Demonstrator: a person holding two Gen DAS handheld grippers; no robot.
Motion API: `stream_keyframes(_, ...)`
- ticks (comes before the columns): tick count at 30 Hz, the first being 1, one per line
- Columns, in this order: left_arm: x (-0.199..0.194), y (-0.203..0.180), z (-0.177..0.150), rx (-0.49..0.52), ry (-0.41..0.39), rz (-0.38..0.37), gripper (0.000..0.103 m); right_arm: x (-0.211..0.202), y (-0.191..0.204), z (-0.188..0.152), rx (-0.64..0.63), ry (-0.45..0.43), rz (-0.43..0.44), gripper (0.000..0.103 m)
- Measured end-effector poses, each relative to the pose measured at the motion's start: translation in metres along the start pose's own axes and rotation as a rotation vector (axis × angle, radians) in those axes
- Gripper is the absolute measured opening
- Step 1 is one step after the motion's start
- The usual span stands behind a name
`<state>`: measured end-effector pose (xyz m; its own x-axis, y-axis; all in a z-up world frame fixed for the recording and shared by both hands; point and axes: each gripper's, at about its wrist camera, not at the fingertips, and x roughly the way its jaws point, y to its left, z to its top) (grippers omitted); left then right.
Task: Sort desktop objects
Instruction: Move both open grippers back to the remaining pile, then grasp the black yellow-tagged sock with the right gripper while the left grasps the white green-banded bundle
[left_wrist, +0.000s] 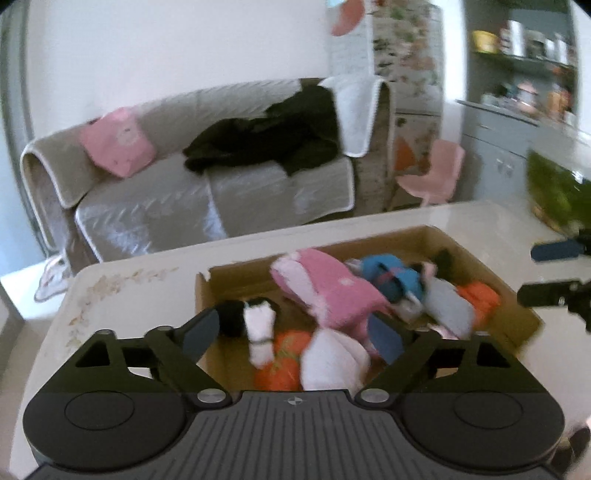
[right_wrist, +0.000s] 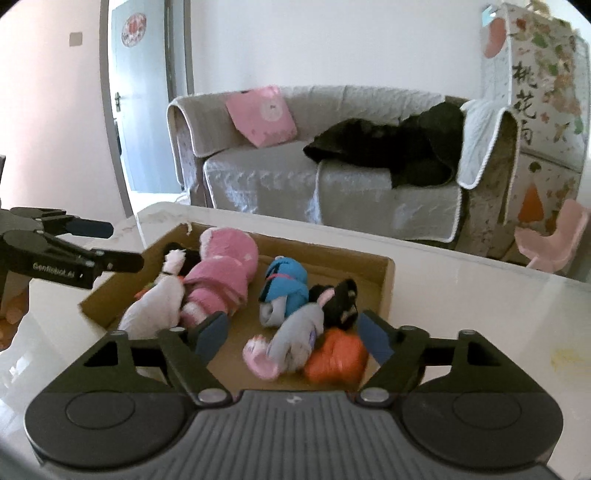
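Grey sofa (right_wrist: 314, 177) against white wall (right_wrist: 332, 48), daylit.

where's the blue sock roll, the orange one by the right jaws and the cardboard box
blue sock roll (right_wrist: 285, 284), right wrist view, on its upper blue fold
orange sock roll (right_wrist: 336, 356), right wrist view, middle of the bundle
cardboard box (right_wrist: 384, 288), right wrist view, on its bare right wall

- It was a home living room: a grey covered sofa (right_wrist: 314, 173) stood against the wall.
- A pink cushion (right_wrist: 262, 114) and dark clothing (right_wrist: 399, 147) lay on it.
- A door (right_wrist: 140, 110) stood beside it.
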<state>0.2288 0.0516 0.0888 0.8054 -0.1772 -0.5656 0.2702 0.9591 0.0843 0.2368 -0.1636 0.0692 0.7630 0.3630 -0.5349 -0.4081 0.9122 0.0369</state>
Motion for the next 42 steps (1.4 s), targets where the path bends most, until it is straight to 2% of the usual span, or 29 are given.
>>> stream_keyframes(4, -0.035, -0.022, -0.02, 0.087, -0.013, -0.052, 0.099, -0.036, 0.007, -0.028, 0.068, -0.043, -0.019, 0.087)
stream_keyframes(5, -0.045, -0.028, -0.025, 0.098, -0.019, -0.058, 0.102, -0.047, 0.008, -0.039, 0.102, -0.067, -0.037, 0.094)
stream_keyframes(7, -0.063, -0.038, -0.037, 0.088, -0.027, -0.076, 0.103, -0.063, 0.015, -0.061, 0.153, -0.086, -0.062, 0.095)
stream_keyframes(10, -0.085, -0.045, -0.057, -0.007, -0.011, -0.116, 0.103, -0.076, 0.031, -0.085, 0.14, -0.106, -0.119, 0.095)
stream_keyframes(12, -0.091, -0.046, -0.068, -0.106, 0.006, -0.157, 0.103, -0.077, 0.038, -0.097, 0.141, -0.11, -0.101, 0.095)
stream_keyframes(14, -0.086, -0.051, -0.078, -0.187, 0.077, -0.185, 0.103, -0.071, 0.041, -0.104, 0.146, -0.085, -0.086, 0.094)
stream_keyframes(18, -0.072, -0.061, -0.093, -0.277, 0.17, -0.169, 0.103, -0.064, 0.054, -0.116, 0.09, -0.059, -0.123, 0.094)
stream_keyframes(22, -0.051, -0.062, -0.098, -0.405, 0.265, -0.2, 0.103, -0.059, 0.059, -0.123, 0.068, -0.051, -0.145, 0.092)
stream_keyframes(24, -0.045, -0.063, -0.095, -0.444, 0.286, -0.181, 0.103, -0.059, 0.059, -0.126, 0.092, -0.047, -0.143, 0.092)
stream_keyframes(28, -0.032, -0.07, -0.083, -0.461, 0.292, -0.146, 0.103, -0.056, 0.056, -0.127, 0.096, -0.037, -0.147, 0.093)
stream_keyframes(34, -0.011, -0.062, -0.076, -0.598, 0.314, -0.096, 0.103, -0.053, 0.056, -0.131, 0.117, -0.004, -0.142, 0.093)
stream_keyframes(36, -0.006, -0.061, -0.077, -0.615, 0.323, -0.081, 0.102, -0.053, 0.055, -0.131, 0.127, 0.001, -0.139, 0.093)
stream_keyframes(40, 0.003, -0.049, -0.084, -0.667, 0.339, -0.003, 0.102, -0.054, 0.054, -0.134, 0.14, 0.007, -0.134, 0.093)
stream_keyframes(42, 0.003, -0.046, -0.082, -0.644, 0.339, 0.011, 0.102, -0.054, 0.054, -0.134, 0.141, 0.009, -0.133, 0.093)
